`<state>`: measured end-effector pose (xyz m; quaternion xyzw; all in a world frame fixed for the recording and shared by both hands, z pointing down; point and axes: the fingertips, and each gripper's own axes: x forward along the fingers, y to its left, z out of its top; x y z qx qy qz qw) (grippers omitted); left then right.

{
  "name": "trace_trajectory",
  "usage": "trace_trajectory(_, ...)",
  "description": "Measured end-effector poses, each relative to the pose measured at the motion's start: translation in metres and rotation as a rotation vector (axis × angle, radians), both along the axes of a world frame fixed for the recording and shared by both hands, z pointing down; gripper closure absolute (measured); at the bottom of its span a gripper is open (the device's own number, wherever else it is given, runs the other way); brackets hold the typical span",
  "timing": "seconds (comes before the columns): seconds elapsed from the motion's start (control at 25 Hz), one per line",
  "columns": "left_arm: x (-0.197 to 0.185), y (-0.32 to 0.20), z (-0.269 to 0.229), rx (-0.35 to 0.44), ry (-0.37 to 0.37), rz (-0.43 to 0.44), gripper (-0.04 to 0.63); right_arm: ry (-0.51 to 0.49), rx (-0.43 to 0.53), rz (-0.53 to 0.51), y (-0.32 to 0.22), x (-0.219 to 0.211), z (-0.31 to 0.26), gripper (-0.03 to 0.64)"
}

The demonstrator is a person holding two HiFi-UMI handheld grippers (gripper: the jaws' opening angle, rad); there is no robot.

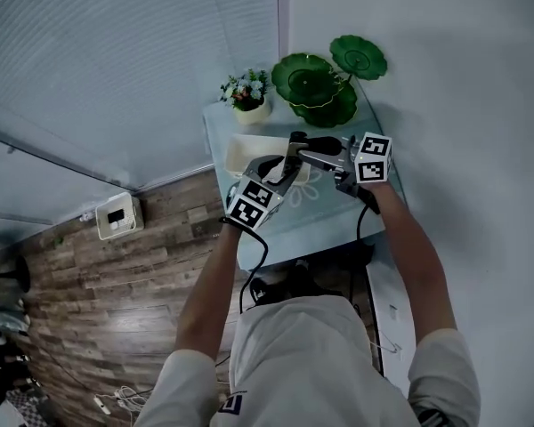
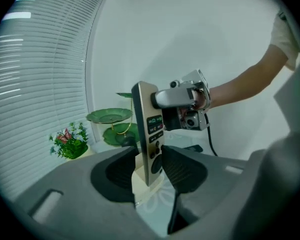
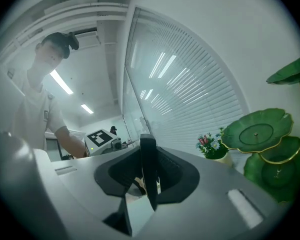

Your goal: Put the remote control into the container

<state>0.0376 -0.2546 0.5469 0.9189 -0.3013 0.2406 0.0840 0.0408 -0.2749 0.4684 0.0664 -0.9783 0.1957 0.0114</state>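
A slim pale remote control (image 2: 149, 129) with dark buttons stands upright above the table. My right gripper (image 3: 149, 176) is shut on it, and there the remote (image 3: 148, 169) shows edge-on between the pads. In the left gripper view the right gripper (image 2: 162, 100) clamps the remote's upper part. My left gripper (image 2: 149, 171) stands open around its lower end, with a gap at the left pad. Under the remote lies the cream rectangular container (image 2: 139, 185). In the head view both grippers meet over the container (image 1: 240, 154), the left gripper (image 1: 280, 174) beside the right gripper (image 1: 319, 156).
A green leaf-shaped tiered stand (image 1: 325, 78) and a small flower pot (image 1: 247, 96) stand at the far end of the narrow pale table (image 1: 285, 229). A white wall runs along the right, window blinds on the left. A white box (image 1: 117, 216) sits on the wooden floor.
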Motion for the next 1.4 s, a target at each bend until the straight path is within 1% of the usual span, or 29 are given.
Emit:
trace_trajectory(0.16, -0.011, -0.018, -0.001, -0.007, -0.006, -0.098, 0.434, -0.014, 0.009, 0.089, -0.034, 0.024, 0.005, 0.523)
trace_trajectory(0.24, -0.016, -0.023, 0.005, -0.033, -0.008, -0.149, 0.494, -0.002, 0.01, 0.107, -0.044, 0.032, 0.014, 0.523)
trace_trajectory(0.28, -0.017, -0.025, 0.009, -0.053, -0.002, -0.172, 0.513, 0.007, 0.009, 0.109, -0.048, 0.035, 0.02, 0.523)
trace_trajectory(0.36, -0.018, -0.026, 0.015, -0.09, 0.016, -0.206, 0.589, 0.014, 0.008, 0.121, -0.052, 0.04, 0.031, 0.523)
trace_trajectory(0.44, -0.017, -0.024, 0.019, -0.112, 0.025, -0.214, 0.591, 0.005, 0.01, 0.137, -0.056, 0.044, 0.038, 0.523)
trace_trajectory(0.56, -0.017, -0.024, 0.022, -0.113, 0.013, -0.213, 0.591, 0.011, 0.033, 0.14, -0.064, 0.044, 0.044, 0.523)
trace_trajectory(0.72, -0.014, -0.025, 0.027, -0.126, 0.012, -0.246, 0.591, 0.068, 0.053, 0.117, -0.062, 0.041, 0.059, 0.522)
trace_trajectory(0.96, -0.015, -0.025, 0.027, -0.123, 0.001, -0.28, 0.591, 0.133, 0.072, 0.13, -0.059, 0.033, 0.082, 0.522)
trace_trajectory(1.08, -0.016, -0.021, 0.027, -0.13, -0.009, -0.273, 0.591, 0.159, 0.071, 0.141, -0.054, 0.03, 0.095, 0.522)
trace_trajectory(1.24, -0.007, -0.012, 0.029, -0.142, -0.036, -0.23, 0.591, 0.206, 0.067, 0.174, -0.052, 0.033, 0.113, 0.522)
trace_trajectory(1.4, 0.0, -0.009, 0.031, -0.156, -0.056, -0.225, 0.591, 0.263, 0.059, 0.186, -0.05, 0.031, 0.127, 0.522)
